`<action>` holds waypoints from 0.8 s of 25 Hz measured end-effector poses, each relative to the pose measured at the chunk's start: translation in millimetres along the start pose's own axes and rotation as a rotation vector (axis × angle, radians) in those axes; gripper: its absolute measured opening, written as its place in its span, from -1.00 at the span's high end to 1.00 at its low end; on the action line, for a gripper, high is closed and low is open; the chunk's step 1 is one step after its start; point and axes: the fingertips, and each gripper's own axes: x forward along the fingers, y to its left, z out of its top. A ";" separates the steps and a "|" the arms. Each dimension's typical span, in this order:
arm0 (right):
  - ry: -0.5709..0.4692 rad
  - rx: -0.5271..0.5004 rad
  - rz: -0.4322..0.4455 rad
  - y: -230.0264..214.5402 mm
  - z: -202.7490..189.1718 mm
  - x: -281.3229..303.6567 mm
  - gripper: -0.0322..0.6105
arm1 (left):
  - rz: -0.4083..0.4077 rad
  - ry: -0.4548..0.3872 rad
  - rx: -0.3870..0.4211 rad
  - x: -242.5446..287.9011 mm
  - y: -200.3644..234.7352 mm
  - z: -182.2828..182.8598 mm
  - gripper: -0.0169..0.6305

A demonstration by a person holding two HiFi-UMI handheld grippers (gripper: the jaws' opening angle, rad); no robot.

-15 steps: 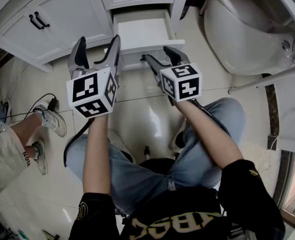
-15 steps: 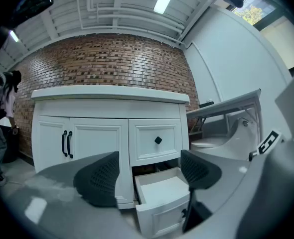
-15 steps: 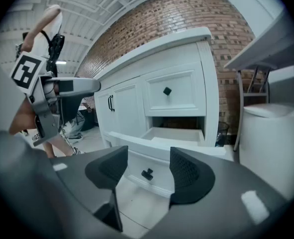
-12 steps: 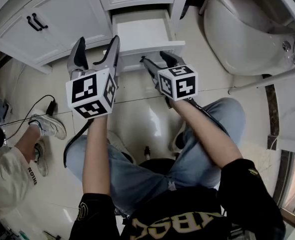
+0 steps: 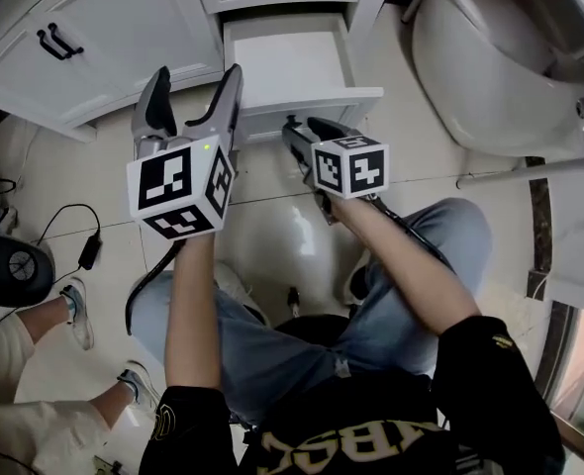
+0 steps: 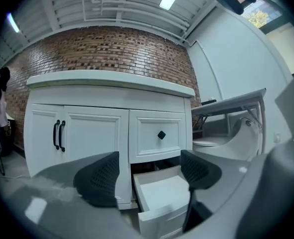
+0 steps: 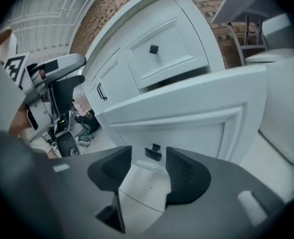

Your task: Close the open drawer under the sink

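The white drawer (image 5: pixel 290 67) under the sink counter stands pulled out of the vanity, with nothing inside it. Its front panel (image 7: pixel 187 118) fills the right gripper view, with a small black knob (image 7: pixel 153 152) low on it. My right gripper (image 5: pixel 304 127) points down at that front. Its jaws stand partly apart, and the knob sits just ahead of the gap, untouched. My left gripper (image 5: pixel 195 75) hovers left of the drawer, open wide and holding nothing. In the left gripper view the open drawer (image 6: pixel 162 195) shows between that gripper's (image 6: pixel 148 176) fingers.
A closed upper drawer (image 6: pixel 159 135) sits above the open one, and cabinet doors with black handles (image 6: pixel 59 134) lie to its left. A white toilet (image 5: pixel 490 57) stands at the right. A black round device (image 5: pixel 13 270) with a cable and another person's feet (image 5: pixel 74 310) are on the floor at left.
My right gripper has moved in toward the drawer front, with its jaws narrower than before. The other person's feet have shifted down the frame, and the black device has come into view.
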 end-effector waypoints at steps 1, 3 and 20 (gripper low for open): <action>0.012 0.027 0.002 -2.2 -4.7 3.9 0.25 | -0.002 0.000 -0.003 2.5 0.8 -1.1 -0.26; 0.032 0.065 0.003 -6.5 -11.9 10.4 0.28 | -0.007 0.001 -0.010 7.4 1.7 -3.8 -0.26; -0.023 0.043 -0.022 -26.2 25.0 52.7 0.50 | -0.043 0.093 0.005 34.5 13.5 -35.9 -0.25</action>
